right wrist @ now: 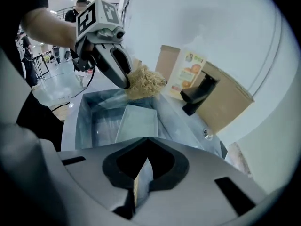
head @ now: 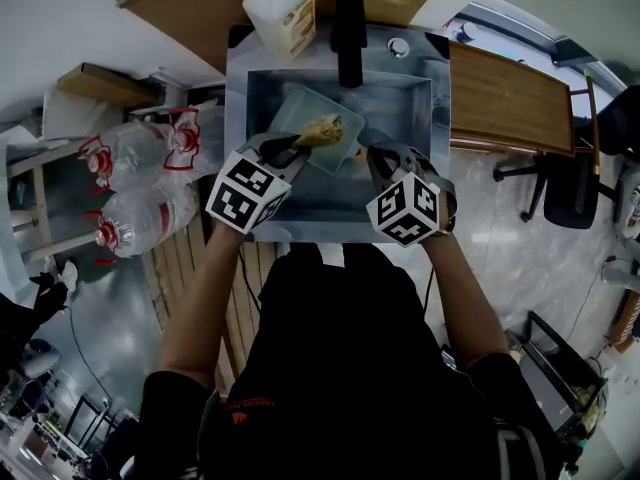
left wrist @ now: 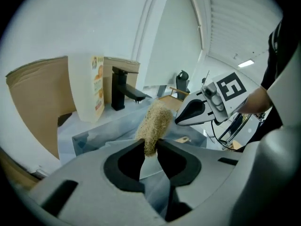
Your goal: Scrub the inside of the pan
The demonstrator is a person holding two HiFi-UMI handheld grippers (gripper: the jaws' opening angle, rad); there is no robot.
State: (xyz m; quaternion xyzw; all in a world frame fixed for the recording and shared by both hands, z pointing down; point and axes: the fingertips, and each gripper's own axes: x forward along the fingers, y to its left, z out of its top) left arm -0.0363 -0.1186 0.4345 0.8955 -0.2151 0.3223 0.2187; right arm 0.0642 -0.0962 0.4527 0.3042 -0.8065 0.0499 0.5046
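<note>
- Left gripper (left wrist: 150, 150) is clamping the loofah scrubber (left wrist: 154, 121) by its lower end. The tuft is poking forward past the jaws.
- Right gripper (right wrist: 141, 185) is pinching the near rim of the pan (right wrist: 136, 119), jaws almost together on the thin metal.
- The pan is sitting tilted inside the sink (head: 440, 98), upper centre of the head view.
- In the right gripper view its long axis is running from the jaws up toward mid-frame, with the scrubber hanging over the far end. Contact unclear.
- The left gripper is the nearer one, so the scrub likely means dropping the tuft onto the pan floor and stroking along that axis.
</note>
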